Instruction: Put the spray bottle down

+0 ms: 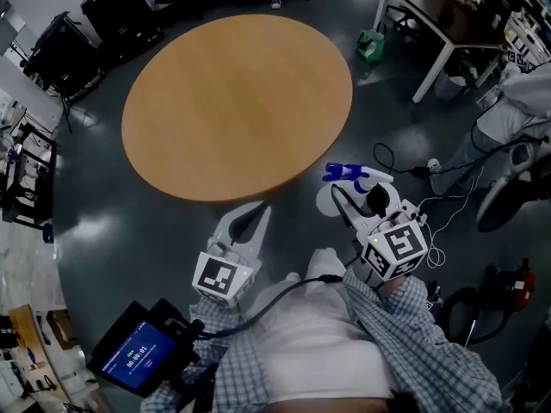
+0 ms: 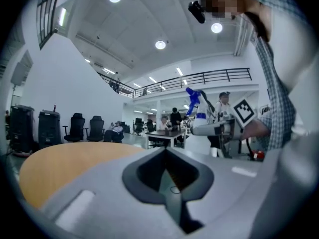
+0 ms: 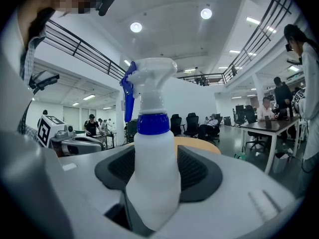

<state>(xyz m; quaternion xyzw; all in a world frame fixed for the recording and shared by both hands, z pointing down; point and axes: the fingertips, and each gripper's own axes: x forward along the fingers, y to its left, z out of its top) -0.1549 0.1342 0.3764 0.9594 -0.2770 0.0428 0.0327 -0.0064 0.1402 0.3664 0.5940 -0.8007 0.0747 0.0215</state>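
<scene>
The white spray bottle (image 3: pixel 152 178) with a blue collar and blue trigger stands upright between the jaws of my right gripper (image 3: pixel 152 159), which is shut on its body. In the head view the bottle (image 1: pixel 355 179) and right gripper (image 1: pixel 358 198) hover just off the near right edge of the round wooden table (image 1: pixel 237 101). My left gripper (image 1: pixel 256 213) sits to the left of it, at the table's near edge, with its jaws meeting at the tips and nothing between them. In the left gripper view the left gripper (image 2: pixel 166 151) points over the tabletop (image 2: pixel 60 163).
A dark desk (image 1: pixel 430 7) with white legs stands at the far right, and a green object (image 1: pixel 372 46) lies on the floor beside it. Cables (image 1: pixel 430 175) trail over the floor on the right. Office chairs (image 1: pixel 120 7) stand beyond the table. A person (image 1: pixel 516 110) is at the right.
</scene>
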